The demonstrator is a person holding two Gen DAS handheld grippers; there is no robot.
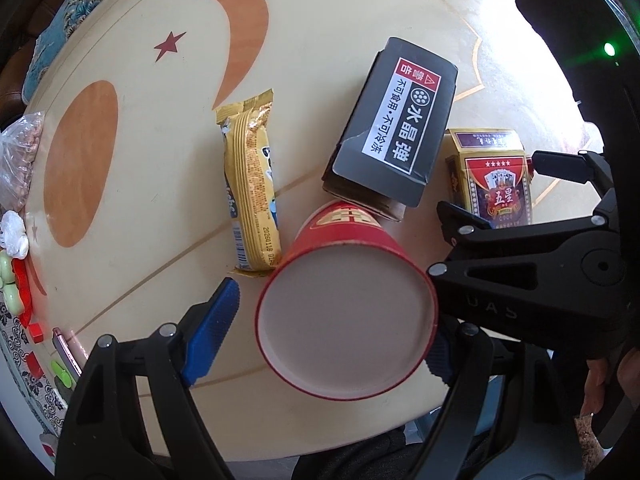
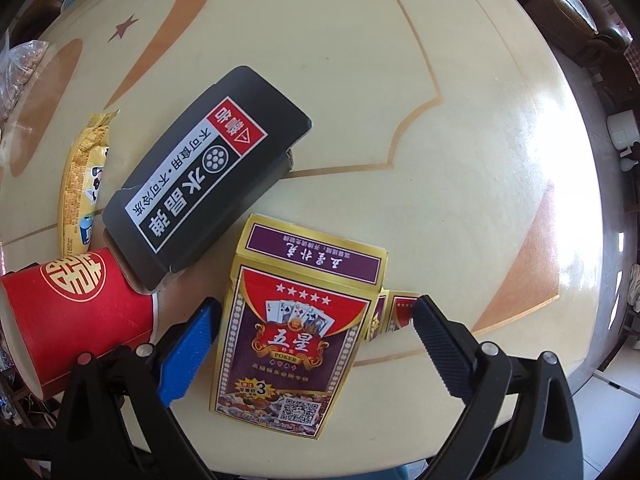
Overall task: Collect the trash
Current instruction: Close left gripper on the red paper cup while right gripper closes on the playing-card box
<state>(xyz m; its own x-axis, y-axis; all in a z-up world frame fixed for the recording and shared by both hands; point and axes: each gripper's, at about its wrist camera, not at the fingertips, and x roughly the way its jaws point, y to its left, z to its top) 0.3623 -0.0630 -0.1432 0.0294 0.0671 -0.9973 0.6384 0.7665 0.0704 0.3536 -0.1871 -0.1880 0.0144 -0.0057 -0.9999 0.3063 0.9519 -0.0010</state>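
Jaws of the left gripper are spread wide around a red paper cup, which stands upright near the table's front edge; one blue pad is seen clear of the cup's left side, while the other pad is partly hidden behind the rim, so contact there cannot be told. The cup's mouth faces the left wrist camera and looks empty inside. Nothing is gripped by this tool.

Jaws of the right gripper are likewise held wide open, one finger either side of a playing-card box that lies flat on the table with its top flap open — neither pad is seen touching it. In the right wrist view the cup is found just left of the card box, its gold emblem facing the camera.

Just behind the cup, a black cardboard box with a white and red warning label is seen lying at an angle, its near end close against the cup's far side and torn at one corner. A yellow snack wrapper lies to the left of that box, its near end just beside the cup.

Farther off, the pale table top is marked with an orange crescent, a small red star and an orange oval. At the far left edge a clear plastic bag is visible — its contents cannot be made out.
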